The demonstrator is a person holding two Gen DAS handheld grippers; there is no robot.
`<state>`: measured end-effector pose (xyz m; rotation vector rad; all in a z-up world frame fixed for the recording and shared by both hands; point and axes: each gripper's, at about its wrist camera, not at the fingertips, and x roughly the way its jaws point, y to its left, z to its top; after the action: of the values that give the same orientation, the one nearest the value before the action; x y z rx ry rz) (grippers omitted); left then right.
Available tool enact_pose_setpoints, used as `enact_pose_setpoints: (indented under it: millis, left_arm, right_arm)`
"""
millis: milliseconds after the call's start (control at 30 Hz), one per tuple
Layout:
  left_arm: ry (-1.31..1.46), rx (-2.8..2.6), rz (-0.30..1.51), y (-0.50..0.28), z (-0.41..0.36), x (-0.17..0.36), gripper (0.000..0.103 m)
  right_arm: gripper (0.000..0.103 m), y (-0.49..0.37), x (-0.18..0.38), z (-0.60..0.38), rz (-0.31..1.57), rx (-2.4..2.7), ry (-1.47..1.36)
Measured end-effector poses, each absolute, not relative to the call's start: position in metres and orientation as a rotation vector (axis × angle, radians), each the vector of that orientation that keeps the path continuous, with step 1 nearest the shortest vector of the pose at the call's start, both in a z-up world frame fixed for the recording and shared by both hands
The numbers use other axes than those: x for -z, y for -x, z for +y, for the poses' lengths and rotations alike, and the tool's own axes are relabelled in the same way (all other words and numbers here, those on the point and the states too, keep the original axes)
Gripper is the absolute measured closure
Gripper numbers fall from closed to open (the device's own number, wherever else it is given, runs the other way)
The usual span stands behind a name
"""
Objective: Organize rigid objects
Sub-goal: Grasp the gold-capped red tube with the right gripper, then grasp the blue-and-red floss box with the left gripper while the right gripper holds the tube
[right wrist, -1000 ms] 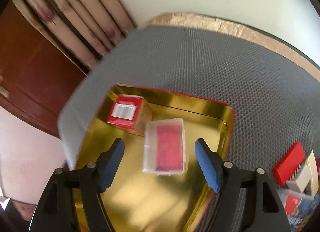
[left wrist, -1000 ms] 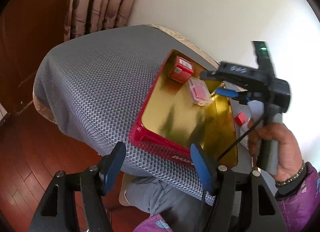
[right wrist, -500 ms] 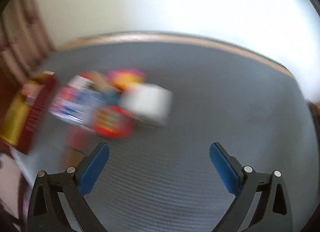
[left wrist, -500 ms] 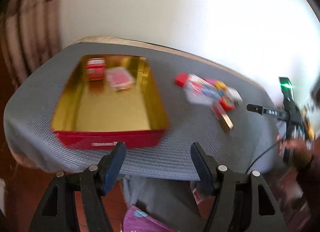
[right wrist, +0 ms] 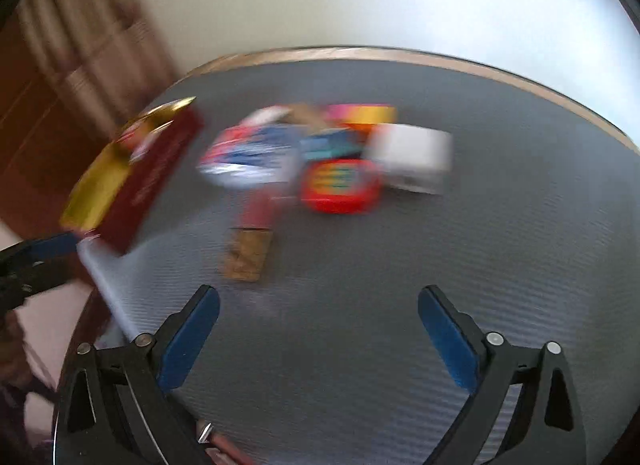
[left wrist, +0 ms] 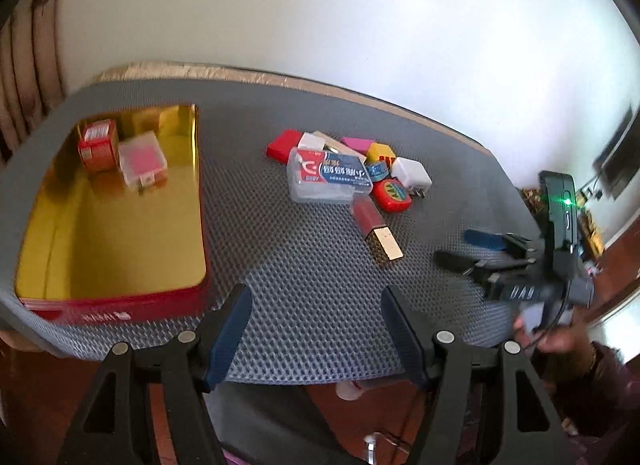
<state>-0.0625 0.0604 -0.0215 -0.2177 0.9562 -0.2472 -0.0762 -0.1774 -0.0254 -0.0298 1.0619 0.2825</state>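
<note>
- Right gripper point(right wrist: 319, 323): jaws spread wide, nothing between them. They have just been closing a little from their widest. It hangs over bare grey mat point(right wrist: 500, 233), pointing down at the table.
- Left gripper point(left wrist: 316, 325): jaws spread, empty, over the mat's near edge.
- Tin point(left wrist: 116, 301): red outside, gold inside, at the table's left. It holds a red box point(left wrist: 98, 145) and a clear case point(left wrist: 142, 159), both at its far end.
- Pile point(left wrist: 348, 169): loose small items mid-table, well apart from the tin, not yet sorted.
- Bar point(left wrist: 376, 231): red with a gold end, the pile's nearest outlier. It lies ahead of the right gripper and to its left; its long axis runs roughly away from the fingers, gold end nearer.
- Judgement: the right gripper looks nearer the bar, so it seems the likely next pick. The right view is blurred, so finer detail cannot be told.
</note>
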Motion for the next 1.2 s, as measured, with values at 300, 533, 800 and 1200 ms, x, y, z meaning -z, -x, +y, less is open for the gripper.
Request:
enact_pose_setpoints:
  millis: [300, 533, 800, 1200]
  left_arm:
    - [0.268, 0.233, 0.980, 0.074, 0.081, 0.031, 0.034]
    - [0.311, 0.235, 1.013, 0.072, 0.087, 0.041, 0.034]
    - [0.134, 0.309, 0.936, 0.056, 0.059, 0.015, 0.034]
    - [-0.567, 0.483, 0.670, -0.003, -0.022, 0.005, 0.034]
  right_arm:
    - [0.051, 0.043, 0.050, -0.114, 1.137, -0.292, 0.120]
    - [0.084, 0.043, 0.055, -0.117, 1.143, -0.270, 0.171]
    - [0.084, 0.057, 0.031, -0.202, 1.090, -0.089, 0.116]
    - [0.083, 0.076, 0.040, -0.274, 1.064, 0.024, 0.010]
